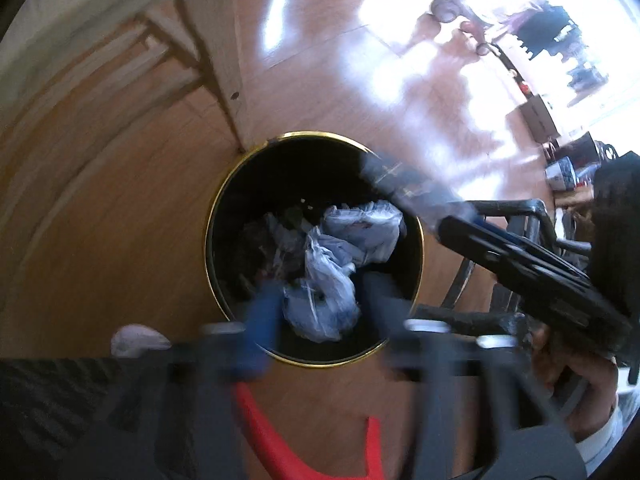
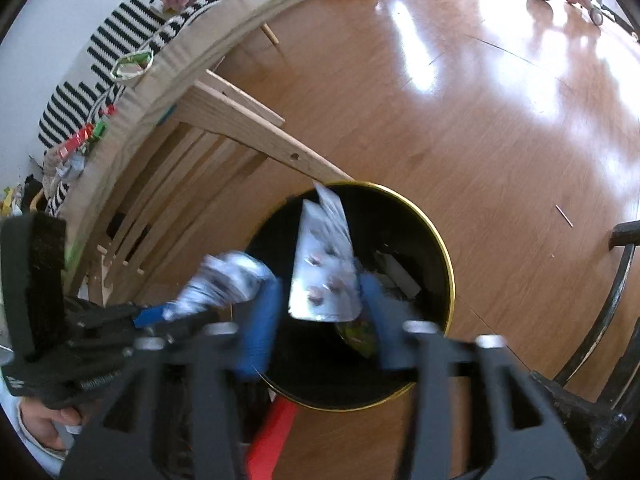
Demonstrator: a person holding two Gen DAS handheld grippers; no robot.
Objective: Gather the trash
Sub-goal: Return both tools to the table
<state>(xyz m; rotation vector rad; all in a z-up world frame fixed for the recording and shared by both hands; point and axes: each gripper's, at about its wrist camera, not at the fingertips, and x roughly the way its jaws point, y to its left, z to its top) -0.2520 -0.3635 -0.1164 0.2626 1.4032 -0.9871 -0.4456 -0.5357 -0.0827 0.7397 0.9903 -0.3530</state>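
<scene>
Left hand-held gripper (image 1: 320, 300) over bin mouth, fingers apart, nothing between. Right hand-held gripper (image 2: 320, 304) also spread; we see silvery wrapper (image 2: 324, 264) loose between its fingers above the black bin (image 2: 436, 240), falling or not we can't tell. Bagged trash (image 1: 332, 272) already inside. Gold rim touches wooden frame (image 2: 256, 132); open floor (image 2: 500, 120) on far side.

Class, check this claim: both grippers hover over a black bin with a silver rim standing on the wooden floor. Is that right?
Not quite: the rim is gold, not silver, as the right wrist view shows. Otherwise it holds: the left gripper and right gripper hover over the black bin on the wooden floor.
</scene>
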